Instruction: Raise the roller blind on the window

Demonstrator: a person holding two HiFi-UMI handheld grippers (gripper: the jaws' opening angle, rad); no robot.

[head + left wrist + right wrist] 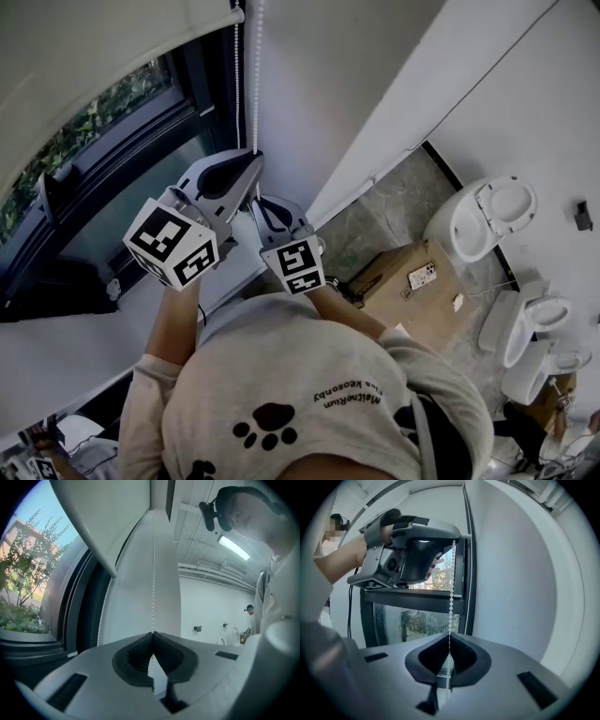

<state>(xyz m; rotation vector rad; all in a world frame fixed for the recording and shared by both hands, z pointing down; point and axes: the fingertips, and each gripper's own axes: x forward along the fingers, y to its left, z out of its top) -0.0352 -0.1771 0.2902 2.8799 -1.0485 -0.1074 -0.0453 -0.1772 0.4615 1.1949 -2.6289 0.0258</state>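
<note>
Head view: toilets (478,220) and cardboard box (398,281) on floor (375,211) near the window (103,164).

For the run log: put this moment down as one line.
left gripper: shut on bead chain | right gripper: shut on same chain, below left | roller blind: partly raised, window showing beneath

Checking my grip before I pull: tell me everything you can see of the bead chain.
The bead chain is made of small white beads, plastic by the look. It hangs in two strands beside the dark window frame, against the white wall. One strand runs straight and vertical, pinched by the shut left gripper above and the shut right gripper below. The other strand hangs free behind it, touched by neither.
</note>
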